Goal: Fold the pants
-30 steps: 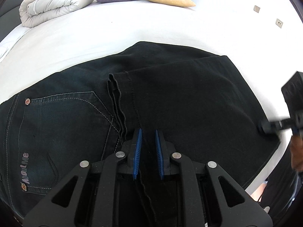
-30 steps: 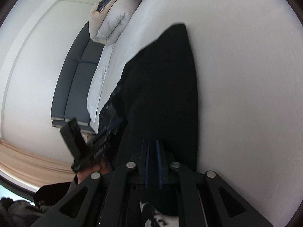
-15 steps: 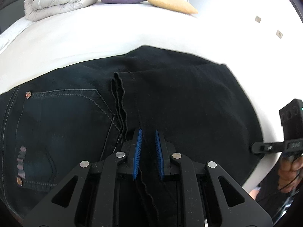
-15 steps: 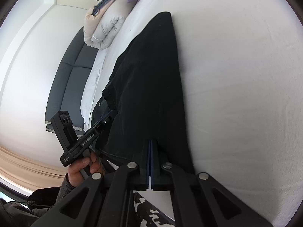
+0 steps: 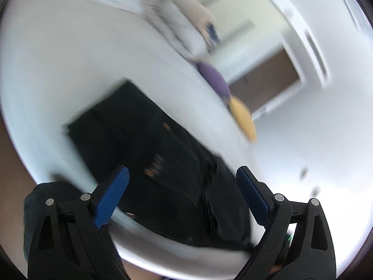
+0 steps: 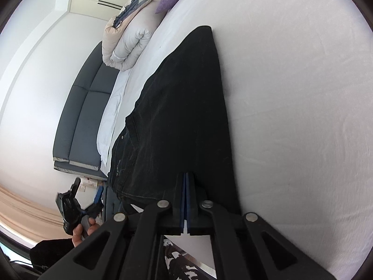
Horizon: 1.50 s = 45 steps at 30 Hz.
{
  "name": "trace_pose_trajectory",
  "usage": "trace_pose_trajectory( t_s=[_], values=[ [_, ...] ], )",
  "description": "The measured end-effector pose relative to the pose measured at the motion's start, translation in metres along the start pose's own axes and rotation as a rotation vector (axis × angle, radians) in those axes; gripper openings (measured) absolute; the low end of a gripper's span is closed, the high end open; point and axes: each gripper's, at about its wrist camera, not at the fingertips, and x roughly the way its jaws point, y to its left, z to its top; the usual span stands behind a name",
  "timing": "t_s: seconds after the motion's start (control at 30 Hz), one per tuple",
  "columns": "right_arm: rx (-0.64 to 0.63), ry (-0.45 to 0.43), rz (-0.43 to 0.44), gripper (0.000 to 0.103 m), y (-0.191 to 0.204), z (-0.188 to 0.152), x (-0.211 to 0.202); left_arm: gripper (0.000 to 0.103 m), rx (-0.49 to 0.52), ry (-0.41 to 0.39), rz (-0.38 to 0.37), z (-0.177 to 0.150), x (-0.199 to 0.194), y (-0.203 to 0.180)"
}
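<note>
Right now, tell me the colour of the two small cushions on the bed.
One cushion is purple, the other yellow; the left wrist view shows both.

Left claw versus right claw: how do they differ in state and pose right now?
The left claw is open, its blue fingers spread wide; the right claw is shut, pads pressed together. The left claw holds nothing and sits off the pants; the right claw appears clamped on the pants' near edge. Both have black frames with blue pads and point toward the pants on the bed.
</note>
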Motion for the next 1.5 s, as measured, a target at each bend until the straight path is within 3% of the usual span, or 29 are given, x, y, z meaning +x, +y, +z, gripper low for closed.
trace_pose_trajectory(
  t_s=[0.07, 0.13, 0.23, 0.27, 0.43, 0.83, 1.03, 1.27, 1.4, 1.5],
  values=[
    [0.004, -0.003, 0.008, 0.007, 0.004, 0.001, 0.001, 0.094, -0.165, -0.026, -0.037, 0.009, -0.006, 0.031],
    [0.000, -0.007, 0.033, 0.027, 0.009, 0.001, -0.002, 0.094, -0.314, -0.030, -0.068, 0.011, -0.006, 0.057],
    [-0.023, -0.006, 0.047, 0.050, 0.021, 0.002, -0.001, 0.094, -0.352, -0.017, -0.057, 0.015, -0.002, 0.069],
    [-0.030, -0.003, 0.036, 0.052, 0.024, 0.002, 0.000, 0.094, -0.356, -0.012, -0.061, 0.016, -0.001, 0.071],
    [-0.009, 0.002, 0.019, 0.052, 0.026, 0.006, 0.003, 0.093, -0.445, 0.003, -0.058, 0.016, 0.014, 0.095],
    [0.000, 0.007, 0.014, 0.052, 0.025, 0.005, 0.003, 0.092, -0.439, 0.057, -0.012, 0.030, 0.050, 0.115],
    [-0.002, 0.007, 0.015, 0.052, 0.025, 0.006, 0.003, 0.089, -0.469, 0.115, -0.056, 0.042, 0.071, 0.124],
    [-0.004, 0.005, 0.017, 0.052, 0.025, 0.006, 0.003, 0.085, -0.613, 0.088, -0.099, 0.046, 0.082, 0.142],
    [0.000, 0.001, 0.015, 0.052, 0.028, 0.007, 0.000, 0.073, -0.699, 0.075, -0.119, 0.041, 0.081, 0.152],
    [-0.004, -0.004, 0.036, 0.053, 0.035, 0.011, -0.002, 0.053, -0.717, 0.078, -0.129, 0.037, 0.082, 0.156]
  ],
)
